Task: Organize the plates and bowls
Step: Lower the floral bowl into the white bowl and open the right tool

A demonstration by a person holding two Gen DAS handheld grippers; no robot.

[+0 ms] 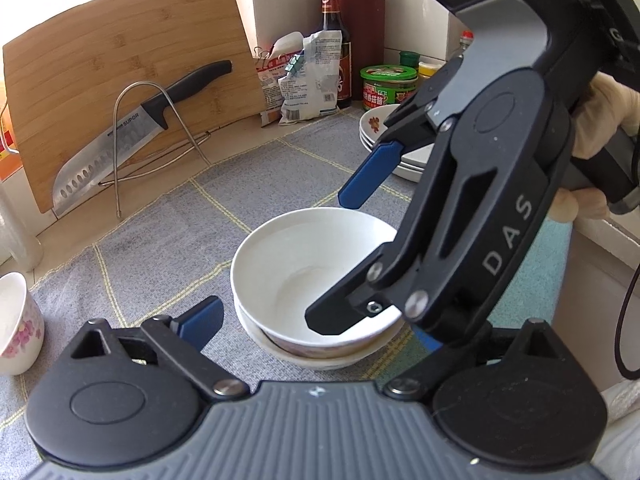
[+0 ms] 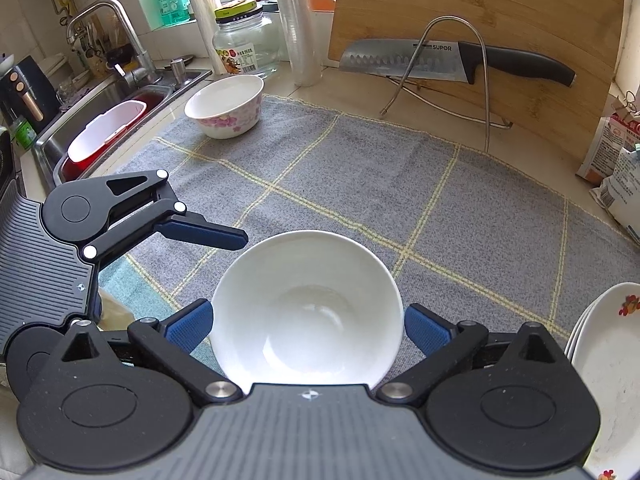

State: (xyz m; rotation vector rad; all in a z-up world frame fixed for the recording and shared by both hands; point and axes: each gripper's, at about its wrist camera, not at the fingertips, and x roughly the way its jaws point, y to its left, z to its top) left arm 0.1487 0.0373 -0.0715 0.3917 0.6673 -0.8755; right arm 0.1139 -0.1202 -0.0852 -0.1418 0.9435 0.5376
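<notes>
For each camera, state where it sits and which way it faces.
Left wrist: on the left gripper, looking down at the stacked bowls toward the cutting board; the right gripper and a gloved hand show.
Right wrist: on the right gripper, above the same bowls, facing the sink; the left gripper shows.
Shared: bowls, knife, plates.
</notes>
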